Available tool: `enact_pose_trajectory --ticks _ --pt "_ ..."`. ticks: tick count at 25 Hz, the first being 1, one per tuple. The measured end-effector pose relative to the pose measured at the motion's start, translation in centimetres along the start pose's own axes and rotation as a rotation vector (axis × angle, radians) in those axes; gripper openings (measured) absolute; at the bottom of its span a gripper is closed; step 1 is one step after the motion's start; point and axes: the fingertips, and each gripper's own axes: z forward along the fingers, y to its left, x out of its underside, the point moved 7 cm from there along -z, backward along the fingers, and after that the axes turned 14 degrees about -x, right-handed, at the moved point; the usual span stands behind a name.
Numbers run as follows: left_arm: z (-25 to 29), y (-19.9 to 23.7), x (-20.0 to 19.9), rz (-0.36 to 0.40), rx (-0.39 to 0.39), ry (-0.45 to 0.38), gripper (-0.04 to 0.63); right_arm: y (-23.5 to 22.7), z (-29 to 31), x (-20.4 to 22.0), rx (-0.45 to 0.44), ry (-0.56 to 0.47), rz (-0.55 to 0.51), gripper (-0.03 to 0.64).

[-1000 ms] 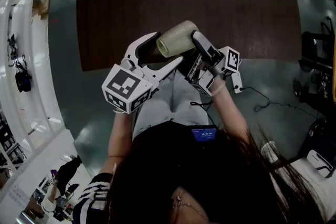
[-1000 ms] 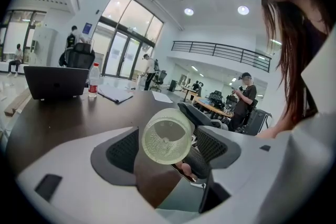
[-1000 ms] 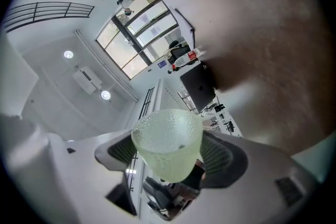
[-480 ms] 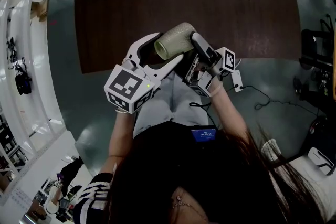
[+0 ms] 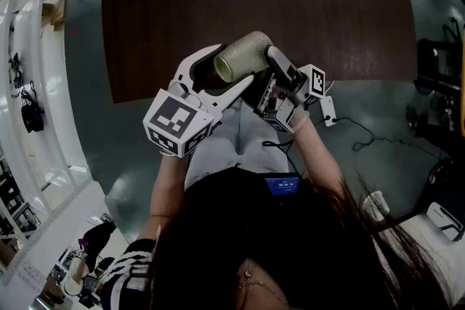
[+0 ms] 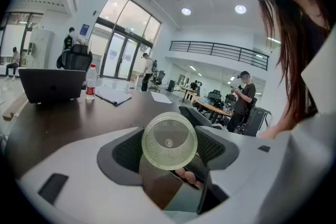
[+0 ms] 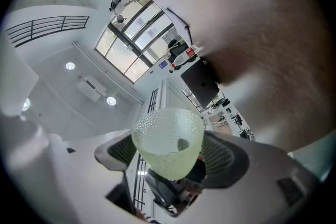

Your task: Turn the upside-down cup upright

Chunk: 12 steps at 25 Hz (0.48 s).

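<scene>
Seen aloft, sideways over the dark table (image 5: 305, 3) edge: dimpled translucent plastic cup (image 5: 245, 53). Clamped across the wall by right gripper (image 7: 168, 153). Bracketed at the base end by left gripper (image 6: 169, 144), jaws just closed in a little yet wide, no visible press. Probably light, thin-walled, crushable. Best taken gently near the stiffer base.

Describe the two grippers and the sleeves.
Both are white moulded plastic, the left claw and right claw forked with dark ribbed pads. Each carries a white cube printed with black square markers. A black-and-white striped sleeve shows on the left arm. The left jaws have just been closing a little, the cup between them.
</scene>
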Motion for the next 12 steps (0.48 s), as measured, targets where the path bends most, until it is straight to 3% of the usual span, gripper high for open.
enact_pose_trajectory --ticks 12 --pt "0.0 0.1 -0.3 0.012 -0.026 0.008 0.311 0.5 -1.1 -0.6 0.089 0.044 -0.089 0.382"
